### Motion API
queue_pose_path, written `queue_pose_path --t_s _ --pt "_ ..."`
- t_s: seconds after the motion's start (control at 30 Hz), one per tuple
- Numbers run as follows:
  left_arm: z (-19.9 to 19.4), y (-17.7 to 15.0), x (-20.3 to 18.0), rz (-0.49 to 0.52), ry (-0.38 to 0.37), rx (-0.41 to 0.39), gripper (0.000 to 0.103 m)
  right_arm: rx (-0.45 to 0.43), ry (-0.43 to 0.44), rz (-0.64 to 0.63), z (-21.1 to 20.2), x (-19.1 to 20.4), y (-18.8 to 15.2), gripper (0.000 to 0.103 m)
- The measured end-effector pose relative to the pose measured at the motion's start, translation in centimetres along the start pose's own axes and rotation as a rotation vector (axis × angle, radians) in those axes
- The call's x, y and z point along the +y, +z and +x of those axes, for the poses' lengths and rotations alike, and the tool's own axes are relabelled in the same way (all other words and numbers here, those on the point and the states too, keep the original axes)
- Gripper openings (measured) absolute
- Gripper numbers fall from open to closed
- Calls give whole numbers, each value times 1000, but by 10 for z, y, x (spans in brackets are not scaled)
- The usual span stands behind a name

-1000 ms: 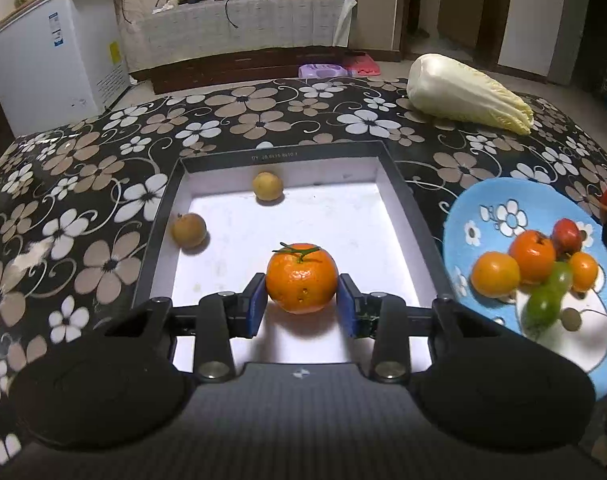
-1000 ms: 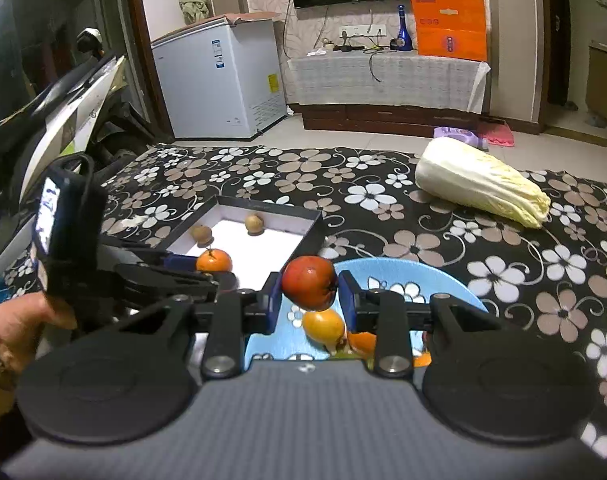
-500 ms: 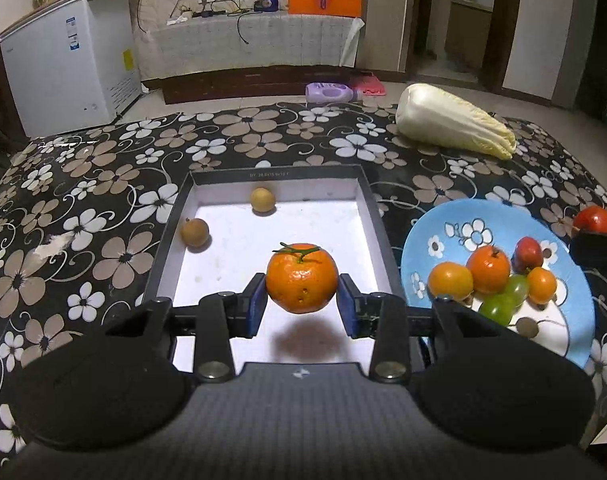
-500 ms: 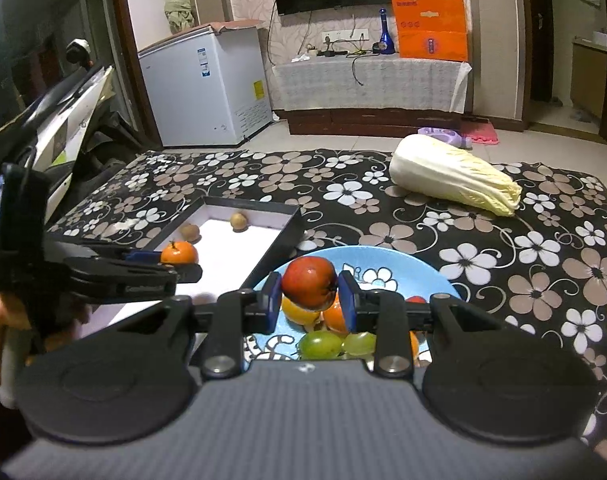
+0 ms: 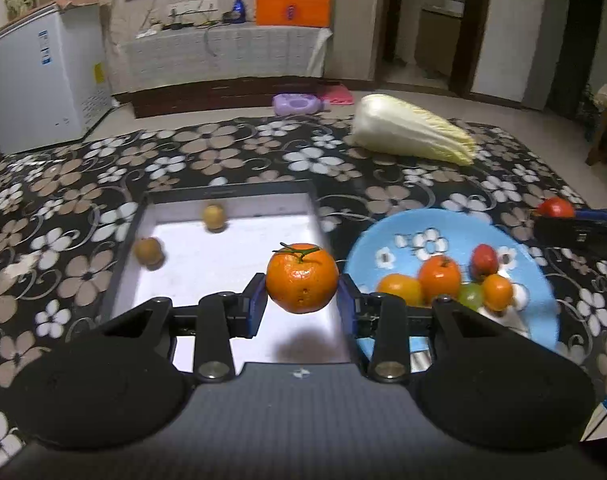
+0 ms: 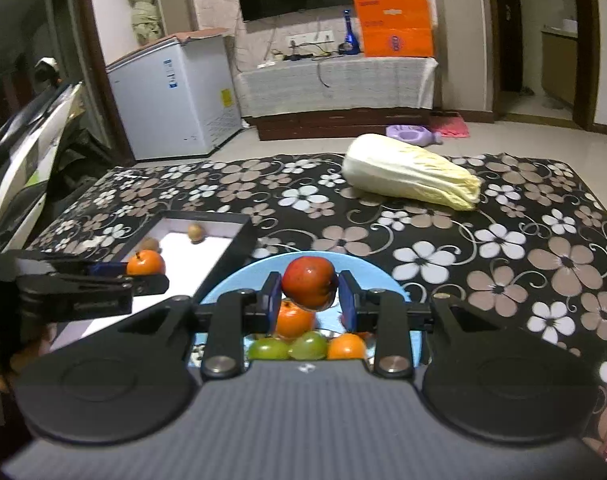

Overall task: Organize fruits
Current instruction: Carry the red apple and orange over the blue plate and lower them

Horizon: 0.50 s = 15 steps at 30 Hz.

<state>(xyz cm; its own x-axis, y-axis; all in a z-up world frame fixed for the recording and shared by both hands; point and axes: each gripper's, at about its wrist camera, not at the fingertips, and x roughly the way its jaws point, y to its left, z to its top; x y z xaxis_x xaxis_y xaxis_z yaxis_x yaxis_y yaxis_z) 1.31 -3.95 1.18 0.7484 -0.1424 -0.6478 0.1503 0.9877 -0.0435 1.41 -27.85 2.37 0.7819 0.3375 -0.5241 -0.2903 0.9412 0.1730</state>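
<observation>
The left hand-held gripper (image 5: 302, 303) was clamped on a stemmed orange (image 5: 302, 278) above the tray (image 5: 227, 192), the right hand-held gripper (image 6: 309, 300) on a red fruit (image 6: 309, 282) over the blue plate (image 6: 377, 270), seemingly both bound for the plate. Two brown fruits (image 5: 148, 251) sat in the tray, while I counted six fruits (image 5: 439, 279) piled on the plate
</observation>
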Motion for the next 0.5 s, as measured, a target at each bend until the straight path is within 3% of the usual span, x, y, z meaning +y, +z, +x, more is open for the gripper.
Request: queue_pose_path --t_s 0.33,0.5 --pt "10 -7 -46 51 -103 23 43 31 -11 -13 6 -4 -6 34" --pt "12 -13 -68 89 -193 37 43 50 -18 -13 11 -5 -8 34"
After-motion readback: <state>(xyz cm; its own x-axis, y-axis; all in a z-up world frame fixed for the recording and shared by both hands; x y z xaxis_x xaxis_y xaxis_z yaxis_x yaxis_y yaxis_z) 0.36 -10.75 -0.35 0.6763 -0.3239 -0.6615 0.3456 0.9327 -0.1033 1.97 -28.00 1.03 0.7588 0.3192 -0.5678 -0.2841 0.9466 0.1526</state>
